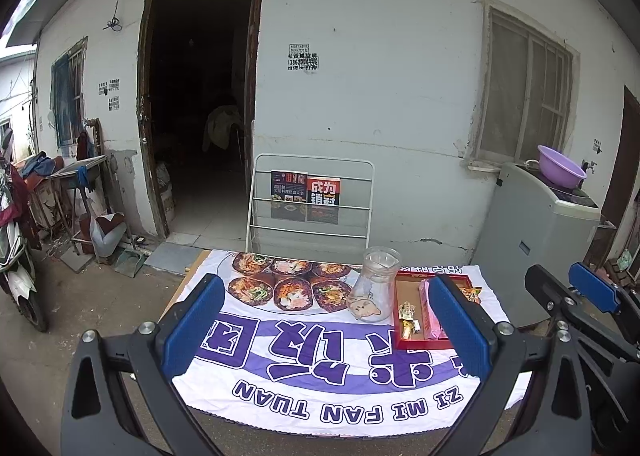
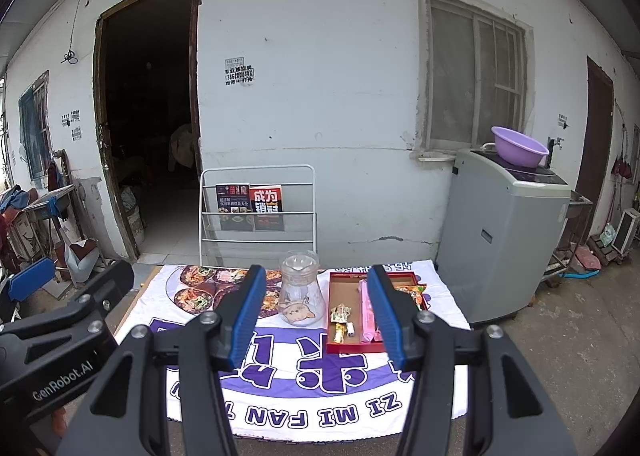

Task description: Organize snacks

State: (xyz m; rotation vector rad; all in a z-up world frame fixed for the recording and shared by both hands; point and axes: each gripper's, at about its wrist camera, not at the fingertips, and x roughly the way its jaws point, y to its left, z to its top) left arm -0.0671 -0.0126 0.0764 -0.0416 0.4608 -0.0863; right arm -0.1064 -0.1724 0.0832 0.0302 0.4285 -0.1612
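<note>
A red tray (image 1: 404, 345) (image 2: 334, 348) sits at the right of the table and holds several snacks: a long pink packet (image 1: 429, 314) (image 2: 368, 314), small wrapped sweets (image 1: 409, 319) (image 2: 342, 320) and an orange packet (image 1: 472, 293) (image 2: 412, 290). A clear glass jar (image 1: 372, 286) (image 2: 301, 290) with a cat sticker stands just left of the tray. My left gripper (image 1: 326, 328) is open and empty, above the table's near half. My right gripper (image 2: 318, 316) is open and empty, in front of the jar and tray. Each gripper shows at the edge of the other's view.
The table wears a white and purple banner cloth (image 1: 320, 388) (image 2: 288, 404). Behind it stands a white wire rack (image 1: 310, 204) (image 2: 258, 212) with two books. A grey washing machine (image 2: 504, 240) with a purple basin (image 2: 518, 150) is to the right. A scooter (image 1: 16, 256) is parked at left.
</note>
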